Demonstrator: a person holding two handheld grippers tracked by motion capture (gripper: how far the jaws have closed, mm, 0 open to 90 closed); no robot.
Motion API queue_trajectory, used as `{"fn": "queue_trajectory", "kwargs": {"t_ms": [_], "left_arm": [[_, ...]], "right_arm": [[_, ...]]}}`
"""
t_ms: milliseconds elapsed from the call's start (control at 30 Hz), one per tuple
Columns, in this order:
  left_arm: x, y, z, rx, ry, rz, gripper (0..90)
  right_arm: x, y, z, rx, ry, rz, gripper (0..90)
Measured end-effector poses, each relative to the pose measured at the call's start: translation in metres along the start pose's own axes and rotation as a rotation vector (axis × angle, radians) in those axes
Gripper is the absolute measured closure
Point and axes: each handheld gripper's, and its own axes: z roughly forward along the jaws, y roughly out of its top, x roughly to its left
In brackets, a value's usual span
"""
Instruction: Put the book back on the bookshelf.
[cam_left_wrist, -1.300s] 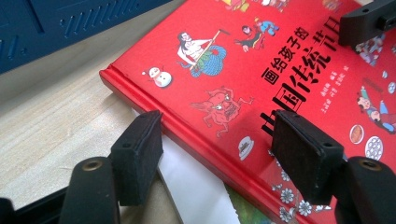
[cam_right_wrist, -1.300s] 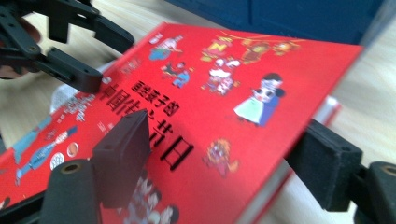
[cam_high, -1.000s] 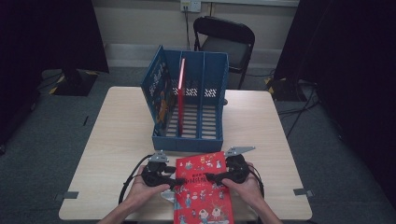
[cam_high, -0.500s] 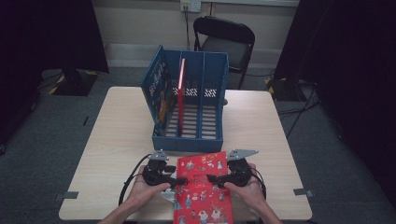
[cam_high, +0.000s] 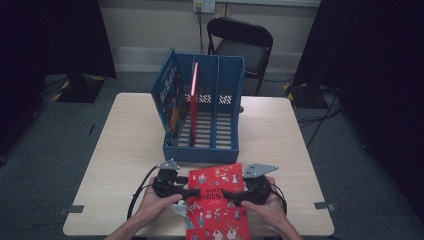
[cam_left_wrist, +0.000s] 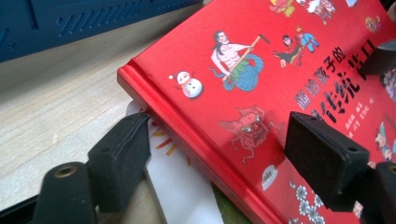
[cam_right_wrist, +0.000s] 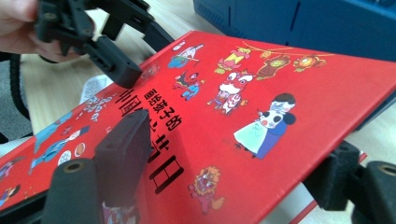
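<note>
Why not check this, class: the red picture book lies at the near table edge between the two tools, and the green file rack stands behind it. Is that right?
One slip: the file rack is blue, not green, as the high view shows. The rest holds: the red picture book lies at the near table edge between the left tool and the right tool.

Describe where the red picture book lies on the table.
In the high view, the red picture book lies at the table's near edge, just in front of the blue file rack, between the left gripper and right gripper.
</note>
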Motion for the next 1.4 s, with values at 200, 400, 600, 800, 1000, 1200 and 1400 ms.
{"fn": "queue_trajectory", "kwargs": {"t_ms": [200, 400, 600, 800, 1000, 1200, 1400], "left_arm": [[0.001, 0.001, 0.002, -0.010, -0.026, -0.012, 20.9], [0.005, 0.002, 0.005, -0.024, -0.076, -0.053, 22.0], [0.010, 0.003, 0.002, -0.012, -0.088, -0.086, 31.5], [0.013, 0.004, -0.001, -0.020, -0.117, -0.105, 34.6], [0.018, 0.005, -0.006, -0.045, -0.140, -0.120, 42.3], [0.019, 0.007, -0.011, -0.080, -0.153, -0.132, 47.1], [0.016, 0.017, -0.023, -0.144, -0.165, -0.097, 53.1]], "right_arm": [[0.002, -0.001, -0.002, -0.011, -0.005, -0.015, 26.3], [0.005, 0.001, -0.006, -0.023, -0.006, -0.045, 28.2], [-0.002, -0.001, 0.002, 0.023, 0.004, 0.021, 28.3], [-0.001, 0.003, 0.004, 0.007, -0.023, 0.033, 29.9], [-0.005, 0.009, 0.006, 0.001, -0.049, 0.072, 30.7], [-0.007, 0.016, 0.006, 0.015, -0.062, 0.085, 30.6], [-0.008, 0.025, 0.000, -0.024, -0.087, 0.084, 30.6]]}}
